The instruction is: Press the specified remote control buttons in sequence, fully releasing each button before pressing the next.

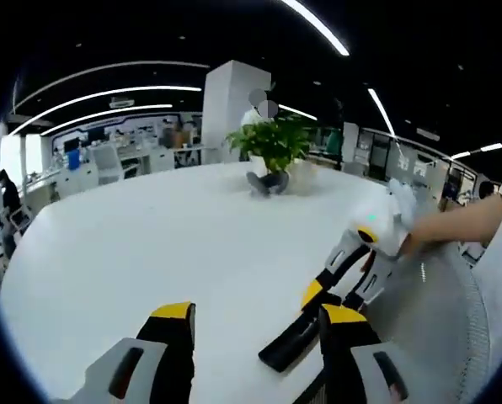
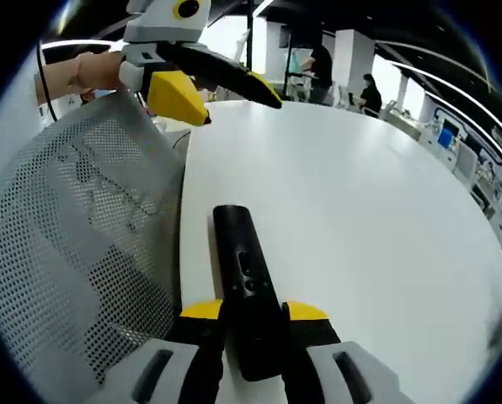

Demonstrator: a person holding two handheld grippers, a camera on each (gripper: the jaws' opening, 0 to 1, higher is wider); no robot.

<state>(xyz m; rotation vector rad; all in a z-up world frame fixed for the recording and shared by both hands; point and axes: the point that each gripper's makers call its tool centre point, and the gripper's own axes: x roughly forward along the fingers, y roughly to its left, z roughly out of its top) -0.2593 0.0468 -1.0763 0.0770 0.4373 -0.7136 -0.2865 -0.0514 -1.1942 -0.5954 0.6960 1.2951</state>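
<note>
**Remote pinched by the right gripper, left gripper waiting open above the table**

In the left gripper view, the left gripper (image 1: 251,337) has its two yellow-tipped jaws spread wide with nothing between them, hanging over the white table (image 1: 175,244). The black remote control (image 1: 291,341) lies on the table just ahead of the right-hand jaw, and the right gripper (image 1: 339,282) comes in from the right, its jaws closed around the far end of the remote. A person's hand (image 1: 453,223) holds that gripper. A potted plant (image 1: 274,151) stands well apart, toward the far edge of the table, and a grey mesh chair back (image 1: 440,324) sits at the right.

In the right gripper view, the right gripper (image 2: 253,324) pinches the near end of the remote control (image 2: 244,282), which rests flat on the table (image 2: 360,219) close to its edge and points away from the camera. Its buttons face up along the middle of the body. The left gripper (image 2: 209,80) hovers above and beyond the remote, apart from it. The mesh chair back (image 2: 74,244) lies just beside the table edge.

The remote looks like a light, rigid plastic bar with a smooth, likely slippery shell. Holding it by the narrow sides near the tail, as now, should steady it and leave the buttons free; a firm press could otherwise tip or slide it.
</note>
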